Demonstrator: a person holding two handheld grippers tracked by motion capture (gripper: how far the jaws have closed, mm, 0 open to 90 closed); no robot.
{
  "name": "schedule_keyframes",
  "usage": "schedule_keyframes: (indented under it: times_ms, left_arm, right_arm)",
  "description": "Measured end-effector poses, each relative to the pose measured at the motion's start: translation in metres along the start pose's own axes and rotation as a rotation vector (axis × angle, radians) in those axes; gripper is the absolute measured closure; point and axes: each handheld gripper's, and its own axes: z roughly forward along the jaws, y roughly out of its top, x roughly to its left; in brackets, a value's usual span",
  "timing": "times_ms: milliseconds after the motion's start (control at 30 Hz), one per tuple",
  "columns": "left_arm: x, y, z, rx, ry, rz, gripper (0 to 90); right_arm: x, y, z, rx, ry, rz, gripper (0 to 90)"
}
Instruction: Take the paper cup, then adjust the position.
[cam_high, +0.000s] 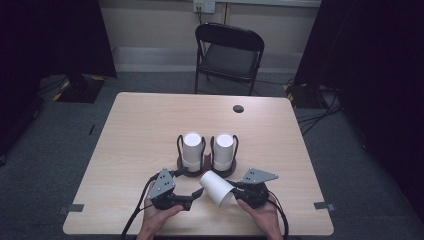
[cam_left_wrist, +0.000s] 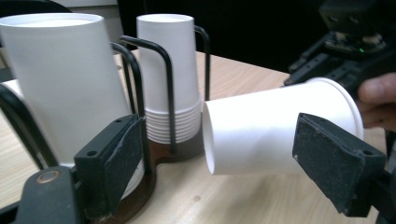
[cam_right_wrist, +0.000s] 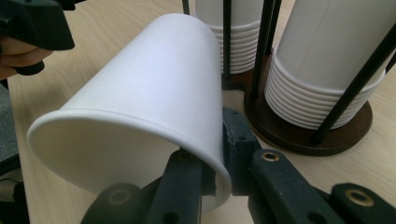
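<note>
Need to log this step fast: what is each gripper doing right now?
Left gripper: open, jaws either side of the loose paper cup, not pressing it.
Right gripper: shut on that cup's rim.

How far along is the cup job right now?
Done: one paper cup is off the stacks and lies sideways in the air, clamped by its rim in the right gripper. In hand: the left gripper stands open beside it, its jaws not touching the cup. Left: both stacks remain upside down in the black wire holder; the lifted cup is not yet set down anywhere.
</note>
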Motion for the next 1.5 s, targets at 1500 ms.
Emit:
schedule_keyframes:
  times_ms: [1500]
  left_arm:
    - [-0.036, -0.004, 0.028, 0.129, -0.069, 0.313, 16.1]
  right_arm:
    - [-0.013, 0.038, 0.007, 0.319, 0.126, -0.072, 86.0]
